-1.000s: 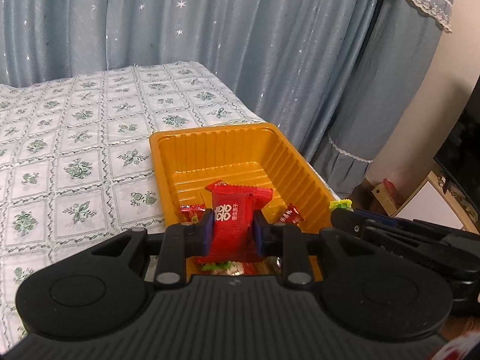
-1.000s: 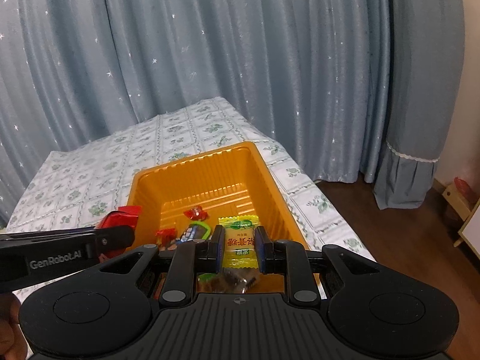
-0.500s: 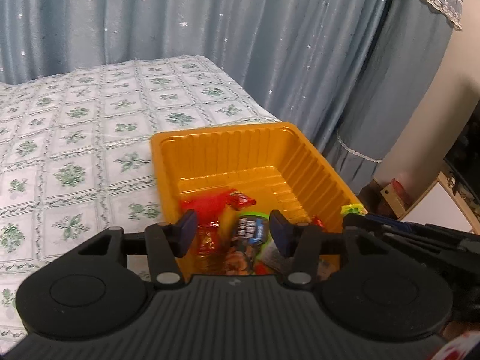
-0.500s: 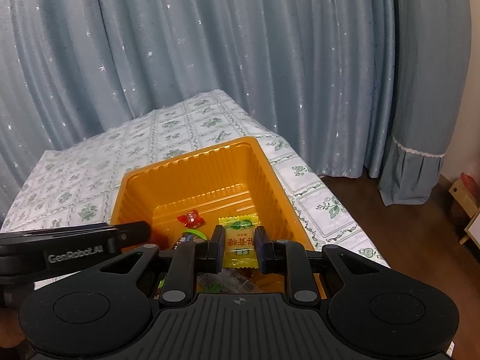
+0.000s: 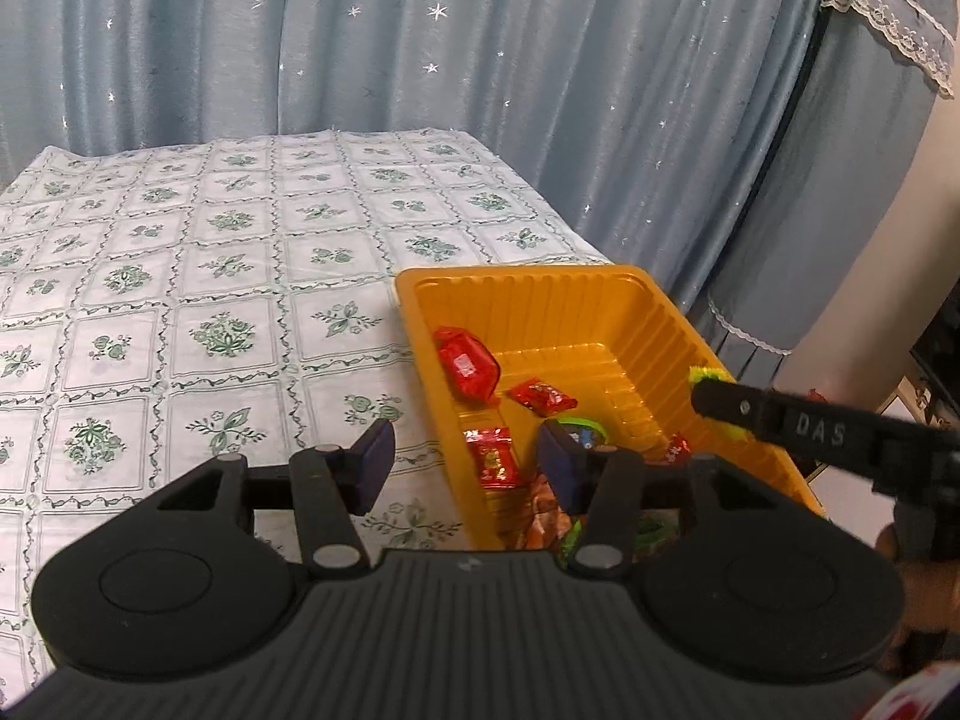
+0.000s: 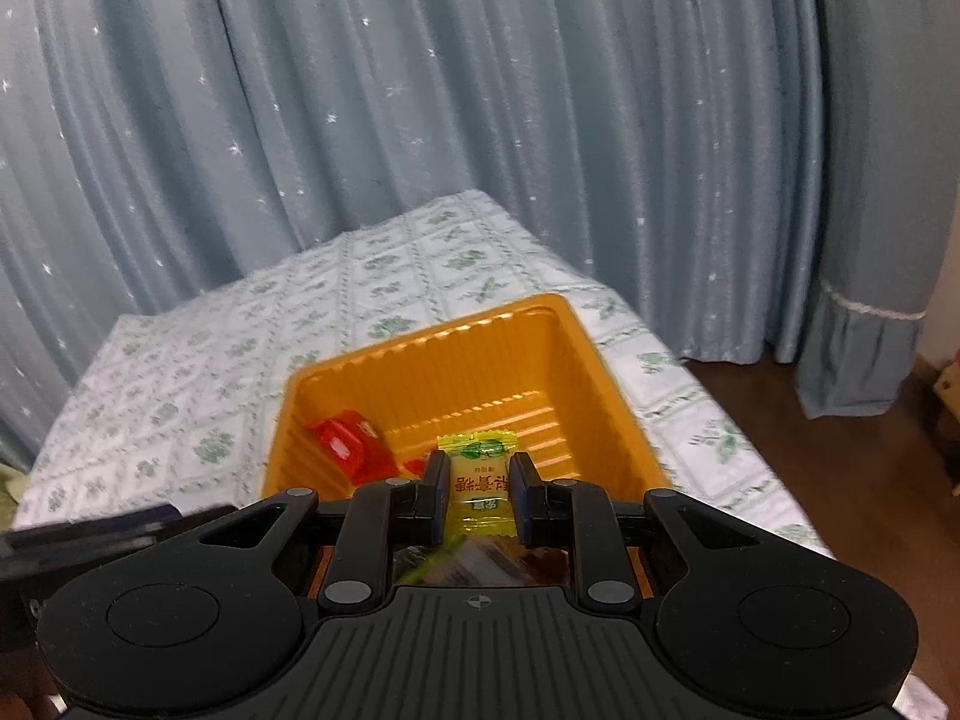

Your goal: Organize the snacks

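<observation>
An orange plastic tray (image 5: 606,297) stands on the flowered tablecloth, holding several wrapped snacks. A large red packet (image 5: 467,363) leans against its left wall, with smaller red candies (image 5: 542,397) beside it. My left gripper (image 5: 465,461) is open with nothing between its fingers, straddling the tray's near left wall. My right gripper (image 6: 479,487) is shut on a yellow candy packet (image 6: 480,483) above the near end of the tray (image 6: 528,324). In the left wrist view the right gripper (image 5: 720,405) reaches in from the right over the tray's right rim, the yellow packet's edge showing at its tip.
The tablecloth (image 5: 198,312) stretches left of the tray and behind it. Blue star-patterned curtains (image 5: 480,90) hang behind the table. The table's right edge drops to a dark wood floor (image 6: 840,450). A hand (image 5: 918,588) shows at the lower right.
My left gripper let go of the large red packet, which now lies in the tray, and shifted left, open. My right gripper, still holding the yellow packet, moved in over the tray.
</observation>
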Demonstrator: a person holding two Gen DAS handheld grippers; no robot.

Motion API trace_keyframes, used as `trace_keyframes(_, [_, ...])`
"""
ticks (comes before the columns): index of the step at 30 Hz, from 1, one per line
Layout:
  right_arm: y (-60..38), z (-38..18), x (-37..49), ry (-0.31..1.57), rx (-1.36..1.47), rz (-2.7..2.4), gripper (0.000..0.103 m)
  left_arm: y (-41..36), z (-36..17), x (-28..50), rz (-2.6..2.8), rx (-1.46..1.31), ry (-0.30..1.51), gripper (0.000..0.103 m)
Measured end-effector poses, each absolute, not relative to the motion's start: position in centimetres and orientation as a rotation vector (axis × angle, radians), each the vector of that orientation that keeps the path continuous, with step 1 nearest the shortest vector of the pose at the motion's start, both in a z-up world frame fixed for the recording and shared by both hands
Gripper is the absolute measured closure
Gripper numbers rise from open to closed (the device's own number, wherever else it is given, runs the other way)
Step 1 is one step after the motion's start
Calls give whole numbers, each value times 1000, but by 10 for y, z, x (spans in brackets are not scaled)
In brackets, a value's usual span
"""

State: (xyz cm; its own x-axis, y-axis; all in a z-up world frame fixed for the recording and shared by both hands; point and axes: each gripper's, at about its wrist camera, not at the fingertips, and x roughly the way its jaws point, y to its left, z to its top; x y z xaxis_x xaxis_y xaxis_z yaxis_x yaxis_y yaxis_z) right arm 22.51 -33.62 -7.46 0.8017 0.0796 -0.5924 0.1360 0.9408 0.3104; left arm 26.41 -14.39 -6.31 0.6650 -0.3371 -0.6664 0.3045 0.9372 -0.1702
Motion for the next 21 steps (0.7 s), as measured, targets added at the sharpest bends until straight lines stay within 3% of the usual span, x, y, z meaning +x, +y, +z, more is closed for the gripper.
trace_keyframes(4, [-338, -73, 231, 630, 367, -9, 81, -137, -64, 264, -349, -44, 766, 52])
trace_keyframes(6, [-339, -72, 231, 628, 372, -11, 68, -135, -64, 262, -344, -44, 767, 48])
trace_keyframes(7, [-340, -70, 230, 623, 372, -21, 51, -134, -64, 261, -343, -43, 769, 47])
trace_keyframes(8, [-341, -70, 227, 616, 378, -28, 47, -133, -64, 260, -343, -42, 771, 47])
trace_keyframes(10, [-343, -68, 221, 617, 385, -41, 47, -132, -63, 257, -340, -42, 773, 46])
trace_keyframes(12, [-344, -65, 214, 618, 383, -52, 47, -131, -60, 252, -338, -48, 772, 41])
trace_keyframes(14, [-344, -62, 205, 618, 376, -63, 47, -129, -56, 246, -340, -55, 770, 29])
trace_keyframes(21, [-345, -49, 167, 638, 385, -116, 39, -122, -36, 215, -343, -66, 753, 16])
